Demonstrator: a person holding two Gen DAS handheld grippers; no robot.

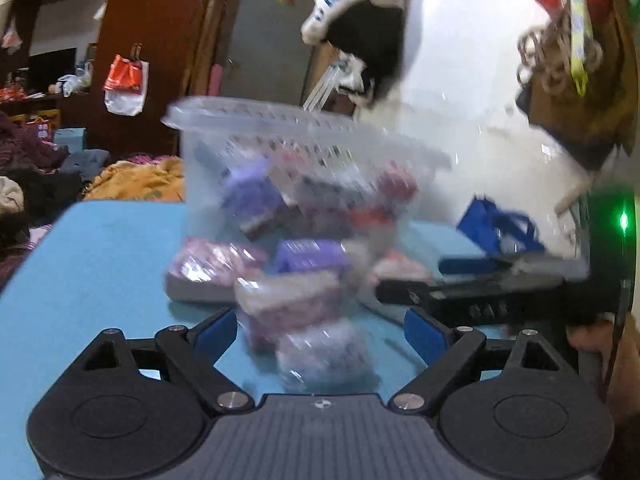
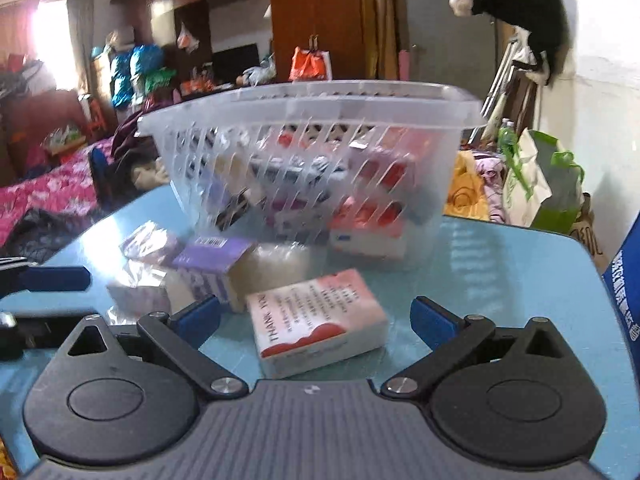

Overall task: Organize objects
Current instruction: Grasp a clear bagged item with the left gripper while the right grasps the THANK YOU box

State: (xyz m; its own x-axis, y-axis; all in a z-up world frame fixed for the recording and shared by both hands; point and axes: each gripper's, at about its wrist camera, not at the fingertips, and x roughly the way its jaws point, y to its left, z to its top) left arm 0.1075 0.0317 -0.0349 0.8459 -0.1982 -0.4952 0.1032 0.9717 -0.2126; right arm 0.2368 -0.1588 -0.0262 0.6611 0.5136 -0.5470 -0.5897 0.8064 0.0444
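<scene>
A clear slotted plastic basket (image 1: 276, 128) (image 2: 312, 98) holding several small boxes stands at the middle of the blue table (image 1: 100, 256) (image 2: 500, 280). In front of it lie loose packets: a purple box (image 1: 308, 258) (image 2: 216, 254) and several clear-wrapped pink ones (image 1: 288, 300). My left gripper (image 1: 320, 332) is open low over the table, with a wrapped packet (image 1: 324, 354) lying between its fingers, untouched. My right gripper (image 2: 316, 318) is open wide around a red and white "THANK YOU" box (image 2: 316, 322) that lies flat; the pads stand clear of it.
The two grippers work side by side: a blue finger (image 1: 464, 266) of the right one shows in the left wrist view. A blue carton (image 2: 626, 280) stands at the table's right edge. Shopping bags (image 2: 540, 184) and piled clothes (image 1: 136, 180) lie beyond the far edge.
</scene>
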